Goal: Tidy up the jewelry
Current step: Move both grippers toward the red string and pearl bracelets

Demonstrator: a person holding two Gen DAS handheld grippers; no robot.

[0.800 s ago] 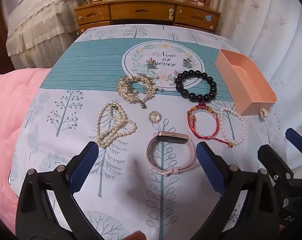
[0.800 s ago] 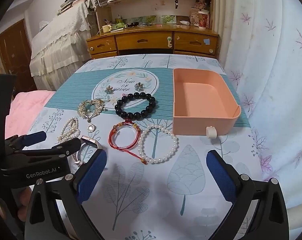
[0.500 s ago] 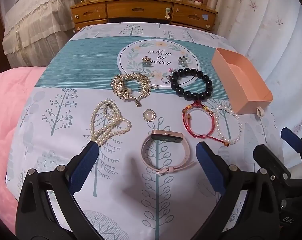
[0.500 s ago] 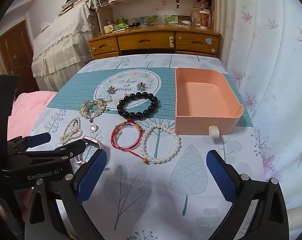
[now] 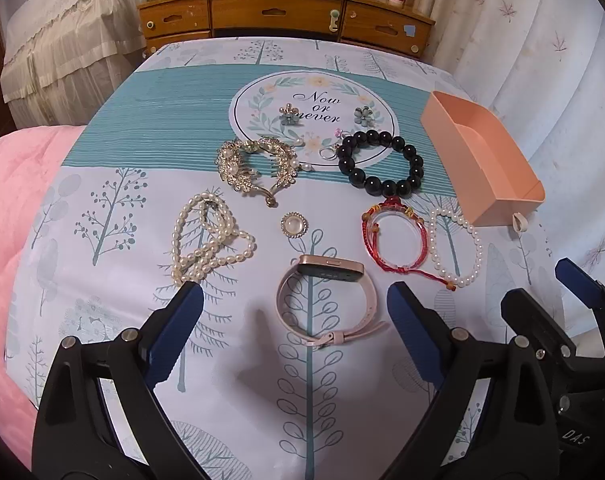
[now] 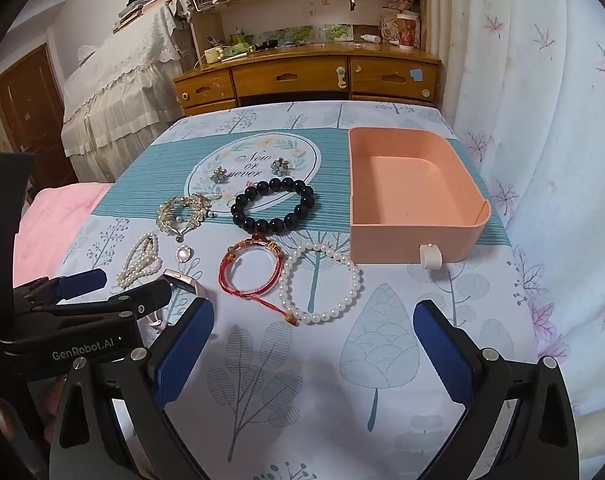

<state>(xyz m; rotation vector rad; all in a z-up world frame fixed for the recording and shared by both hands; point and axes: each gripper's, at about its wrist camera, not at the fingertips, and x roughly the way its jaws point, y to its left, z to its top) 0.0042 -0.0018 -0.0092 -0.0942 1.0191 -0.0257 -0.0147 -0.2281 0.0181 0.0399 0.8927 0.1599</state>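
Left wrist view: the left tool (image 5: 294, 312) hangs wide apart with nothing in it, right above a pink smartwatch (image 5: 327, 300) on the tree-print bedsheet (image 5: 102, 280). Past it lie a pearl necklace (image 5: 206, 238), a gold brooch (image 5: 254, 166), a black bead bracelet (image 5: 382, 164) and a red cord bracelet (image 5: 394, 238).

Right wrist view: the right tool (image 6: 314, 340) is spread open too, empty, just short of a white pearl bracelet (image 6: 320, 280). The peach drawer box (image 6: 414, 196) sits empty beside the jewelry.
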